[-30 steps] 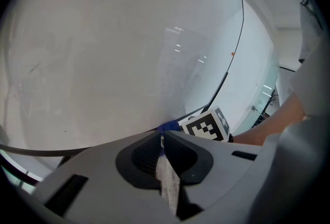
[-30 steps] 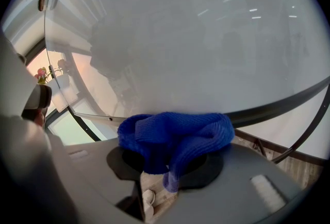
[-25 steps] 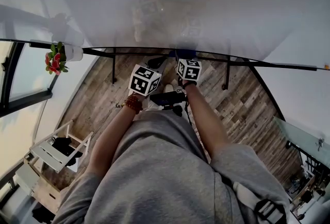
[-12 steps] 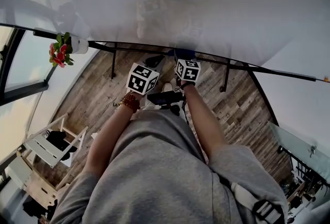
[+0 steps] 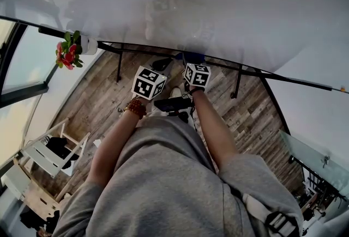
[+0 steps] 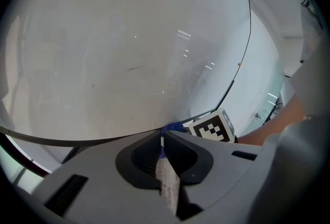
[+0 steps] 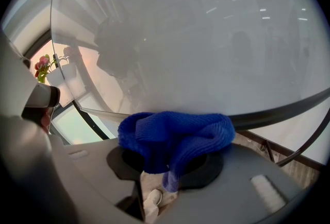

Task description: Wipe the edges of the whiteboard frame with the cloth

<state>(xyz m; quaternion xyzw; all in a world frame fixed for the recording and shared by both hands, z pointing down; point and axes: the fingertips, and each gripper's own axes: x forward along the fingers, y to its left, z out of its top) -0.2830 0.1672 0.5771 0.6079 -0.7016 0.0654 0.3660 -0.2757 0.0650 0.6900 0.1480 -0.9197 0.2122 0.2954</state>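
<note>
Risk 1, loss of grip: your right tool (image 7: 169,164) is clenched on only a lower fold of the royal-blue ribbed knitted cloth (image 7: 175,133), and most of the fabric bulges free above the jaws. If you drag it hard along the thin dark bottom frame (image 7: 289,109) of the glossy white whiteboard (image 7: 206,27), friction is likely to pull that fold out. The cloth then drops to the wood-plank floor (image 5: 109,99).

Risk 2, tool conflict: your left tool (image 6: 161,138) has its jaws closed together, just beside the cloth. A thin blue sliver shows at the seam. You cannot tell whether it is pinched there or only seen beyond the tips. If it is pinched, a sideways stroke with the right tool stretches the cloth between both tools.

Risk 3, obstruction: a white pot of red flowers (image 5: 71,52) sits near the left end of the frame. A long leftward sweep may knock it.

Risk 4, surface contact: bare jaw tips pressed past the fabric may scuff the board.

Cloth condition: it looks thick, soft and bunched into a rounded roll. It lies against the bottom frame, with one short tail hanging down between the right tool's jaws. No soiling is visible
</note>
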